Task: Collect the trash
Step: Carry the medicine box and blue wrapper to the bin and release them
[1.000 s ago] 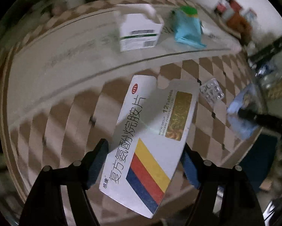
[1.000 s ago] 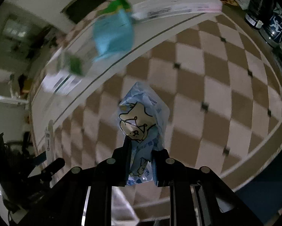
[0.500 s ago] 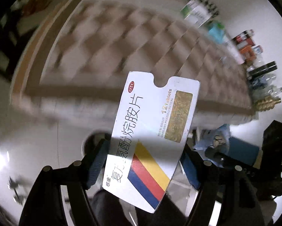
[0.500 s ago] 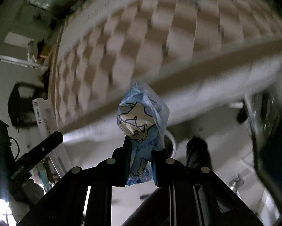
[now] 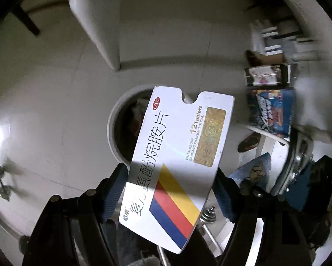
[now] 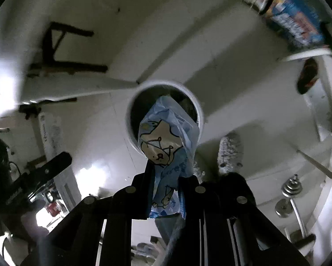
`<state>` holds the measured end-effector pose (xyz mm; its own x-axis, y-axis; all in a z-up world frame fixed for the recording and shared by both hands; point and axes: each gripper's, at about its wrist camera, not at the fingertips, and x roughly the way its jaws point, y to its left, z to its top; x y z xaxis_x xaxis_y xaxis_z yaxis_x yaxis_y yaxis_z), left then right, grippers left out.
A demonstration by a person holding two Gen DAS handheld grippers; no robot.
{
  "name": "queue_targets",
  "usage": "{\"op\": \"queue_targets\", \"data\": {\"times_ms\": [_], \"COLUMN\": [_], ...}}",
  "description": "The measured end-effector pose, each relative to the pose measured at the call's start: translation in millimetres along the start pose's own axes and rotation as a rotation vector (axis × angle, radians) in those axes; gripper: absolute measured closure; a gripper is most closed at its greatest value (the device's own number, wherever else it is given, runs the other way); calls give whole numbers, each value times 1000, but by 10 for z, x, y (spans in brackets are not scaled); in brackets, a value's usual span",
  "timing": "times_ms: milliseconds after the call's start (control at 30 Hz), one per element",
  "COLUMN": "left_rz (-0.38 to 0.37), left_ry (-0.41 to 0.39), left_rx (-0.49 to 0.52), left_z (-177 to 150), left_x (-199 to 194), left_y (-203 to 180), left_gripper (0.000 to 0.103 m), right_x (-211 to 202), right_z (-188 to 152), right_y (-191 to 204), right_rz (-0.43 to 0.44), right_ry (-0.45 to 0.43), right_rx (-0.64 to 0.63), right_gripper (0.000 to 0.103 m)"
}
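Now both claws point steeply down over the white bin on the floor. On the left, the left claw (image 5: pixel 169 190) has the flat medicine box (image 5: pixel 177 166) between its jaws, which are easing open; the bin (image 5: pixel 112 130) lies just beyond the box's far end. On the right, the right claw (image 6: pixel 166 188) pinches a blue wrapper (image 6: pixel 168 150) tight, directly above the bin's mouth (image 6: pixel 132 115).

Pale glossy floor (image 5: pixel 55 110) with glare patch – white pillar (image 5: pixel 95 17), dark chair legs (image 6: pixel 61 51), small dumbbells (image 6: pixel 287 197).

Pale floor (image 5: pixel 55 110) bears a white bin (image 6: pixel 130 122) and dumbbells (image 6: pixel 286 197)
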<state>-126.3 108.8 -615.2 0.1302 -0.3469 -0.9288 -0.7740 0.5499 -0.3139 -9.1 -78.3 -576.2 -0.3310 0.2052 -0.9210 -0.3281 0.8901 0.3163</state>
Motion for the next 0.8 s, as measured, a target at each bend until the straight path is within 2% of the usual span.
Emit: {"op": "queue_targets", "data": {"times_ms": [67,100,133,200,267,333,367,433,500,533,800], "left_rz": [24,39,50,76,99,138,169,250,296,302,347], "left_ry": [-4,-4,0,-3,-4,-28,-51,-95,-119,-123,-118], "left_rx": [-6,-4,-2,0,-2,-5,1,24,52,58,79], "left_z": [96,116,140,159,147,110,73,6,-60,-91,-237], "left_x": [246,319,407,463,504,499,454,386,313,280,85], "left_y": [156,222,281,355,418,459,482,465,434,427,334], "left_gripper": [28,20,8,4,4,4,4,4,4,4,4], "right_x": [399,558,750,1067,1358,1519,1543,1541,1510,1477,1246], "right_z": [98,165,212,265,299,289,284,248,204,177,65], "right_y": [-50,-72,-71,-66,-68,-85,-81,-88,-74,-53,152], "right_rz": [0,4,8,3,1,-6,-20,-41,-72,-95,-230], "right_ry": [27,40,58,76,111,127,123,108,97,86,8], "right_rx": [-14,-24,-37,-51,-71,-83,-90,-117,-145,-164,-261], "right_gripper": [84,83,83,78,62,40,35,14,5,3,2]}}
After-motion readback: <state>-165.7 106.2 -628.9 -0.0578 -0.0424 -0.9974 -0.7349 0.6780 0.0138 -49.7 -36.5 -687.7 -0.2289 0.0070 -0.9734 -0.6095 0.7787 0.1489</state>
